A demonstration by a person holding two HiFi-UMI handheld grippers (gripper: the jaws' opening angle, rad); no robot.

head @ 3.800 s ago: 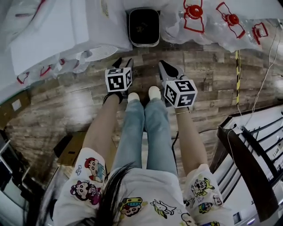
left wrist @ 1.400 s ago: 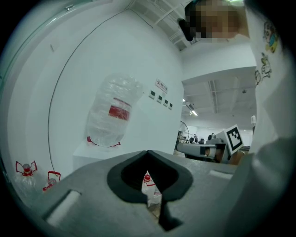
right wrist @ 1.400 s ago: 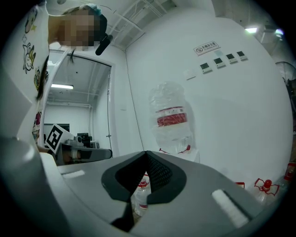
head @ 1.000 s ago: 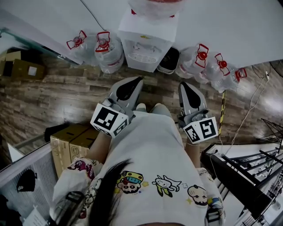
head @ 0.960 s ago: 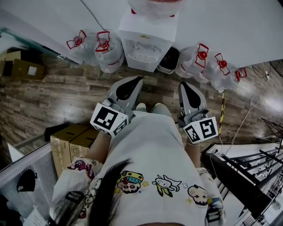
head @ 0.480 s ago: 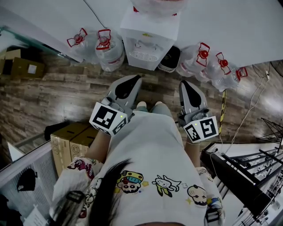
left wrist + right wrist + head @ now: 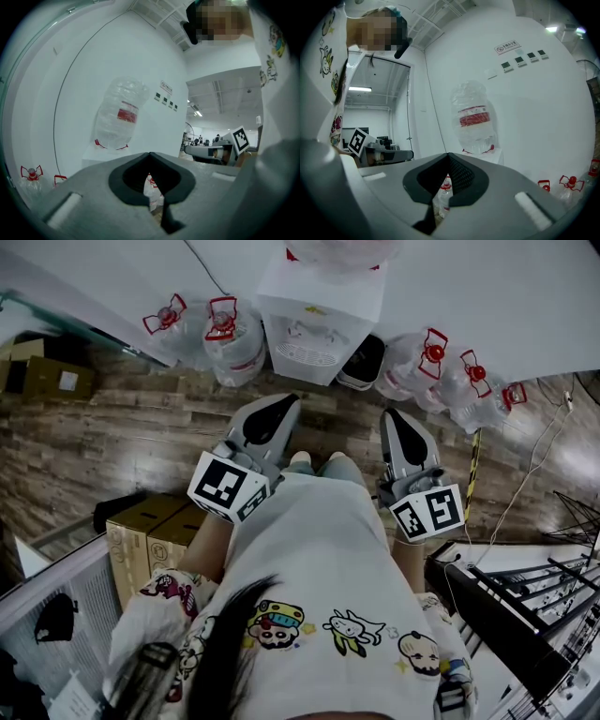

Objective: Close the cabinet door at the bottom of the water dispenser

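Observation:
The white water dispenser (image 7: pixel 317 307) stands against the wall straight ahead, with an upturned clear bottle (image 7: pixel 118 117) on top; that bottle (image 7: pixel 474 123) also shows in the right gripper view. Its bottom cabinet door is hidden: from above by the dispenser's top, and in both gripper views by the gripper bodies. My left gripper (image 7: pixel 289 402) and right gripper (image 7: pixel 387 415) are held side by side over the floor, a short way from the dispenser and pointing at it. Both are shut and hold nothing, with the jaw tips meeting in the left gripper (image 7: pixel 150 153) and right gripper (image 7: pixel 448 153) views.
Full water bottles with red caps stand left (image 7: pixel 230 334) and right (image 7: pixel 424 360) of the dispenser. A black bin (image 7: pixel 362 363) sits at its right side. Cardboard boxes (image 7: pixel 150 532) lie at my left, a dark metal rack (image 7: pixel 525 610) at my right, and a thin cable (image 7: pixel 525 474) trails over the wooden floor.
Since the oldest frame the view has swung from the floor beside a white box to the dispenser, seen from further back. Over the last second the grippers have barely shifted.

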